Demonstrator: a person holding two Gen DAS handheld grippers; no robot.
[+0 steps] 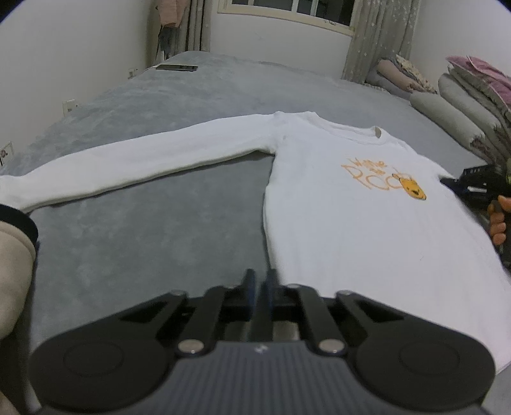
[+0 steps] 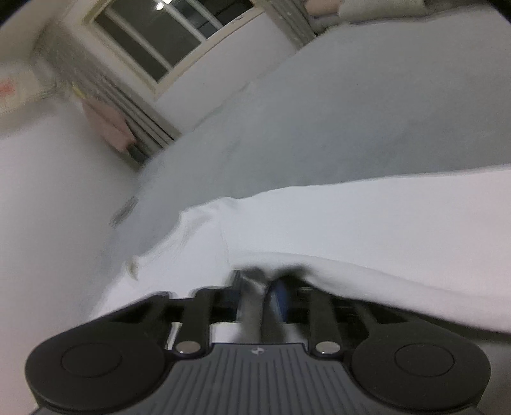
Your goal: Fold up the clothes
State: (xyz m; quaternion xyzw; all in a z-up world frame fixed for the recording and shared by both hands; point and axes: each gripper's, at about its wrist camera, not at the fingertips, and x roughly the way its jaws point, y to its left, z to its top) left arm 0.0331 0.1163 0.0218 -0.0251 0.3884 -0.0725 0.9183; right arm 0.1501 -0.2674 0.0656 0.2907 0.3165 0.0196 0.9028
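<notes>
Left wrist view: the shirt (image 1: 351, 204) lies face up on the bed (image 1: 159, 230), collar toward the window (image 1: 287, 9) and hem toward the camera. One sleeve (image 1: 143, 162) runs straight out to the left, its long axis across the view. The left hand-held gripper (image 1: 258, 281) hovers at the body's near left edge, fingers almost together and holding nothing. It is the nearer one to that sleeve. The right hand-held gripper (image 1: 472, 182) shows at the shirt's far right side. The bed's grey cover is flat, with a phone (image 1: 177, 67) far back and folded bedding (image 1: 466, 105) to the right.

Right wrist view: blurred. The right hand-held gripper (image 2: 265, 284) appears to pinch white shirt (image 2: 351, 223) cloth, raised in a fold over its fingers. Grey bed (image 2: 319, 127), wall and window (image 2: 159, 38) lie beyond.
</notes>
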